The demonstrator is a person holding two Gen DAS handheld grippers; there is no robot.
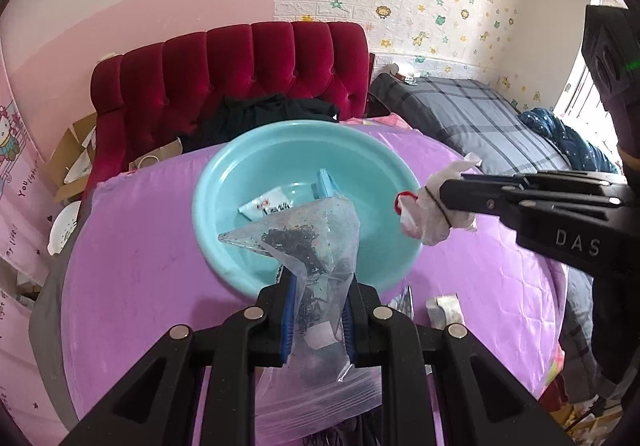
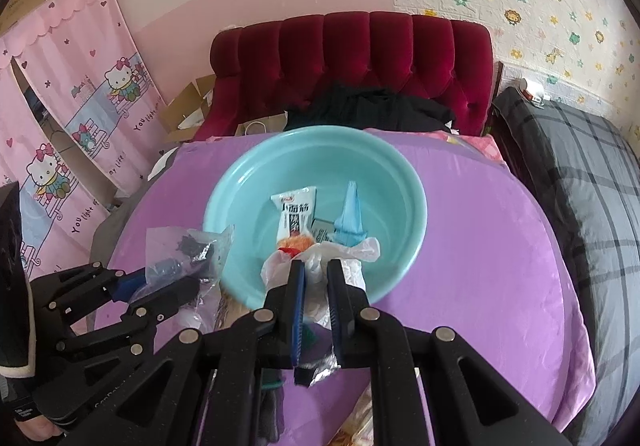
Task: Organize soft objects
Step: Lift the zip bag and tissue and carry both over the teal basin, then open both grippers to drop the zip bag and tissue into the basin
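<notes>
A teal basin (image 1: 224,182) (image 2: 404,182) sits on the purple bedcover (image 1: 132,262) (image 2: 480,246). Inside lie a white snack packet (image 2: 294,212) (image 1: 266,206) and a blue folded item (image 2: 351,220) (image 1: 326,184). My left gripper (image 1: 318,286) (image 2: 176,270) is shut on a clear plastic bag of dark bits (image 1: 308,242) (image 2: 192,246), held over the basin's near rim. My right gripper (image 2: 316,270) (image 1: 436,194) is shut on a white plastic bag with something red-orange inside (image 2: 320,258) (image 1: 424,214), held over the basin's right edge.
A red tufted headboard (image 1: 240,70) (image 2: 352,58) with dark clothes (image 1: 260,114) (image 2: 368,106) stands behind the basin. A grey plaid bed (image 1: 480,114) (image 2: 580,174) lies to the right. A clear zip bag (image 1: 320,394) and a small packet (image 1: 446,310) lie near my left gripper.
</notes>
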